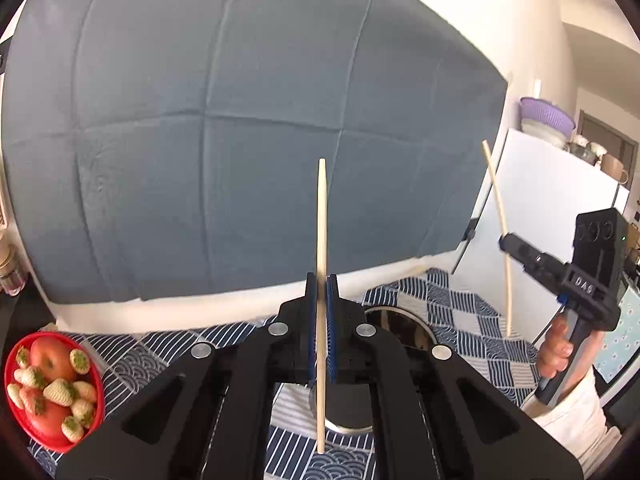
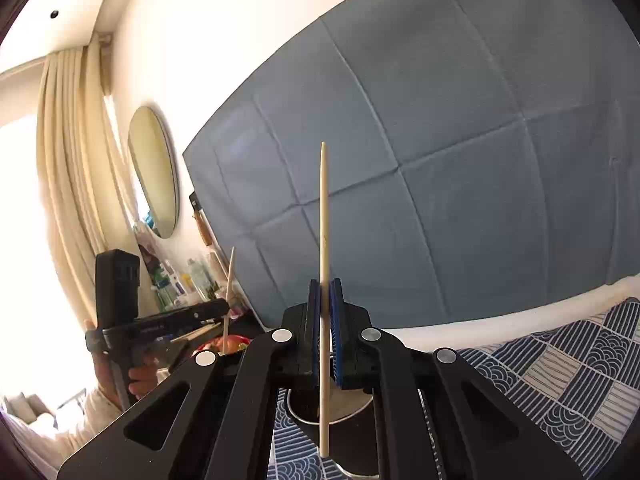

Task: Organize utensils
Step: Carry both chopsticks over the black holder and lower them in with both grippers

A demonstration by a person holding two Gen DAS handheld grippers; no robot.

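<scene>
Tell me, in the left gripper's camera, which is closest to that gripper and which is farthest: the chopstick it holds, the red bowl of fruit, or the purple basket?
1. The chopstick, clamped upright in the left gripper.
2. The red bowl of fruit, low on the left, on the patterned cloth.
3. The purple basket, far off at upper right, atop a white cabinet.

Blue-grey padded panel (image 1: 248,128), white wall (image 2: 208,52), cream curtains (image 2: 72,152), oval mirror (image 2: 154,172)
</scene>
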